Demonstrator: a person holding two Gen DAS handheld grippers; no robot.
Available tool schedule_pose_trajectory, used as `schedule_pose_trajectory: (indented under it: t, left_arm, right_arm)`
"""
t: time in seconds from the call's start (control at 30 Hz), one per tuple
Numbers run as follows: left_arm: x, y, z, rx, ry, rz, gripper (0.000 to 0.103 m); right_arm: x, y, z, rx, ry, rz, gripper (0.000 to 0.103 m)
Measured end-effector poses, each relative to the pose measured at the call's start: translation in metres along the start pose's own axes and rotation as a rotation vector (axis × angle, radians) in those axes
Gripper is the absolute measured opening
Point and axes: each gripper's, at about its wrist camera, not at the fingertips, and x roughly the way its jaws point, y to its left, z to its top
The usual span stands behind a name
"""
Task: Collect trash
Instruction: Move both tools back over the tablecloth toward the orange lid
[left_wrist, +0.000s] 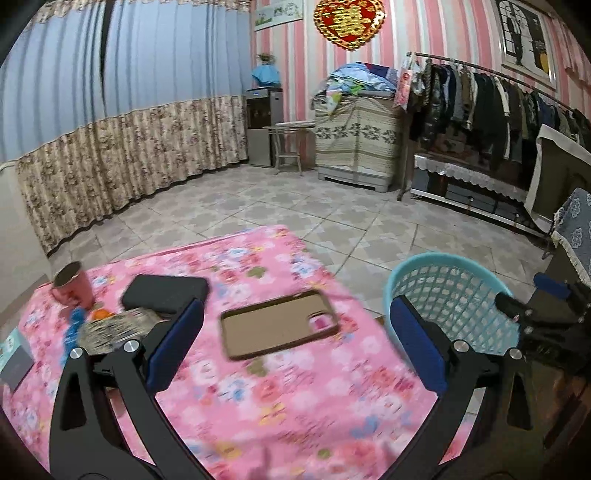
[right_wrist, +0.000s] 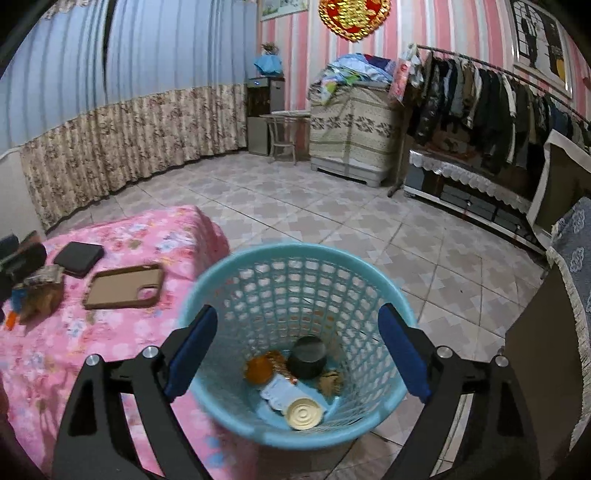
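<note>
A light-blue mesh trash basket stands on the floor by the pink floral table. Inside lie a black cup, an orange piece, a white wrapper and a round tin lid. My right gripper is open and empty, above the basket. My left gripper is open and empty, over the table, with the basket to its right. On the table's left lie a crumpled wrapper, an orange bit and a blue scrap.
A brown phone case, a black wallet, a pink mug and a small box sit on the table. A tiled floor stretches to a clothes rack and a covered cabinet.
</note>
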Motion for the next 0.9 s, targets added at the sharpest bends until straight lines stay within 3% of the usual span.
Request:
schedule_pose_trajectory:
  t: [0.13, 0.5, 0.73, 0.9]
  left_arm:
    - [-0.025, 0.034, -0.010, -0.031, -0.011, 0.047, 0.098]
    - [-0.076, 0.156, -0.026, -0.105, -0.023, 0.262, 0.098]
    - [-0.072, 0.221, -0.042, -0.190, -0.001, 0.341, 0.098]
    - [-0.056, 0.261, -0.061, -0.306, 0.048, 0.323, 0.098]
  right_arm:
    - [-0.017, 0.031, 0.004, -0.024, -0.013, 0.056, 0.087]
    - [-0.028, 0.144, 0.010, -0.166, -0.039, 0.178, 0.087]
    - [-0.020, 0.199, 0.009, -0.226, -0.035, 0.221, 0.087]
    - [-0.006, 0.224, 0.008, -0.229, -0.015, 0.242, 0.087]
